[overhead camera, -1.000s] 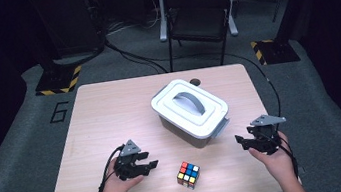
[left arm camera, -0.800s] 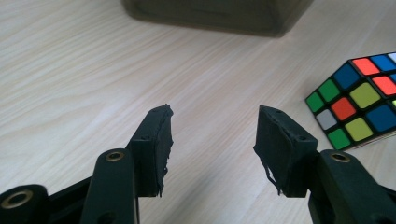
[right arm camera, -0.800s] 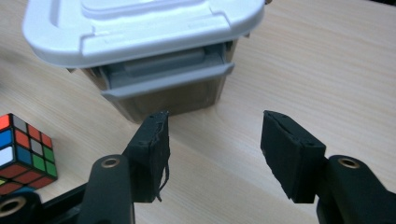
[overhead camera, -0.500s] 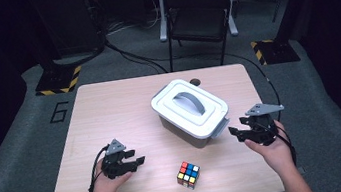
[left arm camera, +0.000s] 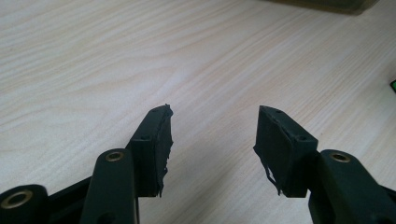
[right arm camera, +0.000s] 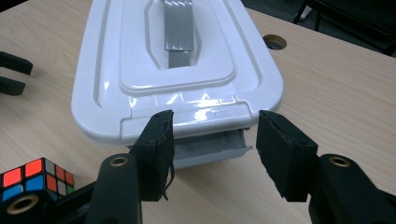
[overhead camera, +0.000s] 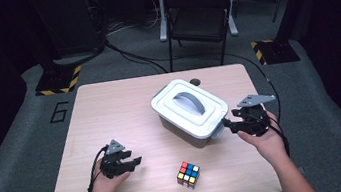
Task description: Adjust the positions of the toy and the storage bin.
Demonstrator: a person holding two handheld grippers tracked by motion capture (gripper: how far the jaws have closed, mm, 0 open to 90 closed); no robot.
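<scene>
The right gripper [overhead camera: 227,125] has risen to the white lidded box [overhead camera: 189,109], its jaws just closing yet still apart at the box's grey end latch [right arm camera: 219,148], gripping nothing. The left gripper [overhead camera: 134,162] has drawn back from the box, jaws apart and empty. The Rubik's cube [overhead camera: 188,174] lies unmoved before the box.

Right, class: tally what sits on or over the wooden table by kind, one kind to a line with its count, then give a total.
White lidded box: 1
Colour puzzle cube: 1
Hand-held grippers, left gripper and right gripper: 2
Total: 4
</scene>
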